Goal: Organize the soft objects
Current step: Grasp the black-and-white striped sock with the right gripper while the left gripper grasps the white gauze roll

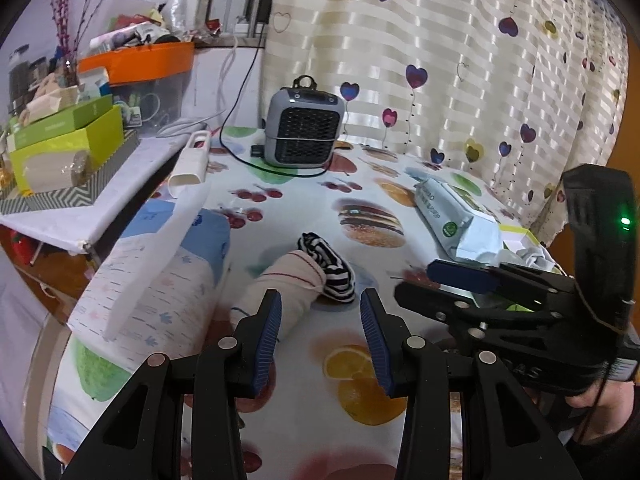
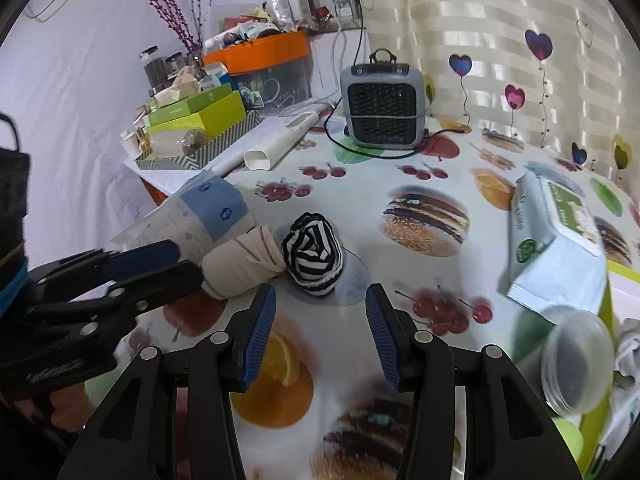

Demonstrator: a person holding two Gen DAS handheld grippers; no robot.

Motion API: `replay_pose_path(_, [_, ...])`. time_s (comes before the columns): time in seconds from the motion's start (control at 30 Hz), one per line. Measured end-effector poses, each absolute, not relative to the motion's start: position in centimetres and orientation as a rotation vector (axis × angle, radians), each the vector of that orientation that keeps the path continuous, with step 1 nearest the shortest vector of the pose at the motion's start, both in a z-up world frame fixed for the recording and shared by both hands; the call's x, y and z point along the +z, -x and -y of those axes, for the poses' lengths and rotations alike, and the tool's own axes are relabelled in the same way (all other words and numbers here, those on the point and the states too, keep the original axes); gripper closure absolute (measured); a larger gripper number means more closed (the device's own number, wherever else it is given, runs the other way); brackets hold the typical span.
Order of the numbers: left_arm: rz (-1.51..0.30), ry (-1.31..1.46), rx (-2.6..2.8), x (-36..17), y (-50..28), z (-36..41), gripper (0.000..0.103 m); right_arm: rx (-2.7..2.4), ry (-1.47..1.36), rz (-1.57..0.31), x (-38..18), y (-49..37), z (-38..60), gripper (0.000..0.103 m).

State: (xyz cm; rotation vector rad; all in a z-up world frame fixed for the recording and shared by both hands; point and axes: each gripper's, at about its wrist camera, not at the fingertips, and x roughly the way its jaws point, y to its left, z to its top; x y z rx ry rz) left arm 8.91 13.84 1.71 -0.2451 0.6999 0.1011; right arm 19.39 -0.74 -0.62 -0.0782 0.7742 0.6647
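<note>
A rolled black-and-white striped sock (image 1: 334, 270) (image 2: 314, 258) lies on the fruit-print tablecloth, touching a rolled cream cloth (image 1: 286, 286) (image 2: 240, 264) on its left. My left gripper (image 1: 320, 294) (image 2: 186, 262) is open, its tips at the near end of the cream roll, with nothing between the pads. My right gripper (image 2: 320, 290) (image 1: 416, 282) is also open and empty, a short way in front of the striped sock. A soft white-and-blue printed pack (image 1: 160, 280) (image 2: 208, 208) lies left of the cream roll.
A pack of wet wipes (image 2: 556, 248) (image 1: 452, 216) lies at the right, beside a green box (image 2: 608, 312) and a clear plastic tub (image 2: 576, 364). A grey heater (image 2: 382, 108) with its cable stands at the back. Boxes (image 1: 64, 140) crowd the left shelf.
</note>
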Motion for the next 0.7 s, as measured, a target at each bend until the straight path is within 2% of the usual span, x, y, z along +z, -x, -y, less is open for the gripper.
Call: replay_pose_path(0.7, [-0.712, 0.272, 0.126, 0.7, -9.8, -16.6, 0.063, 0.608, 0.032, -0.906, -4.8, -25.6, -3.7, 0.055])
